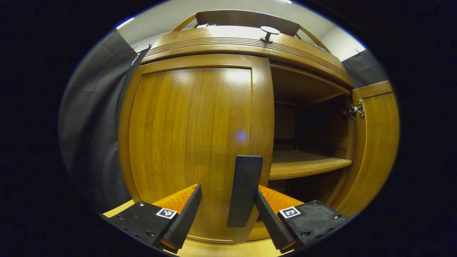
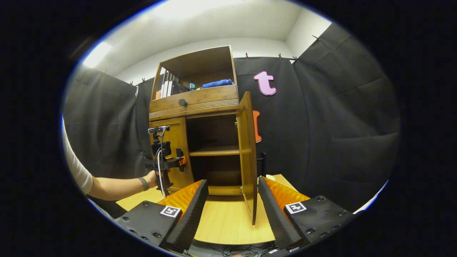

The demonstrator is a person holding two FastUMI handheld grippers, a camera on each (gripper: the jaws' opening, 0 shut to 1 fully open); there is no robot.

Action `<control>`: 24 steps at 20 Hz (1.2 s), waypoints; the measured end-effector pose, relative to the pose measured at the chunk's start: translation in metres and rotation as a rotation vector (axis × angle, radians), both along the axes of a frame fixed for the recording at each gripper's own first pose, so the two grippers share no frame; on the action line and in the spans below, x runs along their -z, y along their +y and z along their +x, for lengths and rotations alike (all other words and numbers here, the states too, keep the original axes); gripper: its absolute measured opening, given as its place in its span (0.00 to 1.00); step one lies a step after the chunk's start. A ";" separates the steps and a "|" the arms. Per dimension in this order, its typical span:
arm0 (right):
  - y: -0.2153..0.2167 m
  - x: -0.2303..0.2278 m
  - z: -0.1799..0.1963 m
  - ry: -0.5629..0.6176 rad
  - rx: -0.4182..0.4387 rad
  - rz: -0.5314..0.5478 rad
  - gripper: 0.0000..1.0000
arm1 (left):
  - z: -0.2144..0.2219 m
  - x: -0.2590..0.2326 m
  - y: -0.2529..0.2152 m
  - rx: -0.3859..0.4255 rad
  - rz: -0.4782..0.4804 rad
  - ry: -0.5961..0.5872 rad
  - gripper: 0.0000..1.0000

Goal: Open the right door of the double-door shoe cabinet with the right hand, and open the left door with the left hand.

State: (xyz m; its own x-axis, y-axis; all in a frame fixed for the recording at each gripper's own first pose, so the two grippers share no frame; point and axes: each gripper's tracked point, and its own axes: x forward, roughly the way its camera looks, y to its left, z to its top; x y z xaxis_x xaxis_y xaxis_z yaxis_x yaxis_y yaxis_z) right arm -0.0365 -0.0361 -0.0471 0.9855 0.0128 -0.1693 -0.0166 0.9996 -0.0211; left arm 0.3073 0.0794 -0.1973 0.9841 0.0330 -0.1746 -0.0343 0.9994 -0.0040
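The wooden shoe cabinet [image 1: 250, 44] fills the left gripper view. Its left door [image 1: 192, 135] is closed, and a dark upright handle [image 1: 244, 191] sits near that door's right edge. My left gripper [image 1: 228, 201] is open, with the handle between its fingers and closer to the right one; neither finger presses on it. The right door [image 1: 375, 142] stands swung open. In the right gripper view the right door [image 2: 248, 153] is edge-on, and my right gripper [image 2: 232, 201] is open, its fingers on either side of the door's lower edge. A hand holds the left gripper [image 2: 164, 160] at the left door [image 2: 176, 150].
Inside, a shelf [image 2: 214, 151] spans the open compartment. A drawer with a round knob [image 2: 182, 102] sits above the doors, with books and a blue cloth [image 2: 217, 84] in the top shelf. The cabinet stands on a light wooden table [image 2: 228, 221]. A person's forearm [image 2: 117, 185] reaches in from the left.
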 end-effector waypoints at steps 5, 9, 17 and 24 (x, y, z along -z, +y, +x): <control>-0.005 -0.007 -0.006 -0.017 0.037 -0.022 0.92 | 0.002 -0.005 -0.017 0.091 0.002 -0.010 0.75; -0.001 -0.004 -0.007 -0.012 0.044 -0.038 0.82 | 0.002 -0.001 -0.023 0.073 0.024 -0.005 0.31; 0.017 -0.002 -0.015 -0.015 0.037 -0.061 0.82 | -0.025 -0.024 -0.015 0.062 0.054 0.066 0.30; 0.040 0.001 -0.006 -0.029 -0.013 -0.051 0.92 | -0.132 -0.046 0.051 -0.053 0.034 0.083 0.28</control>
State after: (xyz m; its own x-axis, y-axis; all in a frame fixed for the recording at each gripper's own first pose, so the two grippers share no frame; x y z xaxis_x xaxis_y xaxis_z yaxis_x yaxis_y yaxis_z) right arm -0.0423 0.0038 -0.0481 0.9897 0.0174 -0.1419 -0.0279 0.9970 -0.0727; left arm 0.1748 0.1300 -0.1511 0.9630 0.0919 -0.2533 -0.0858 0.9957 0.0349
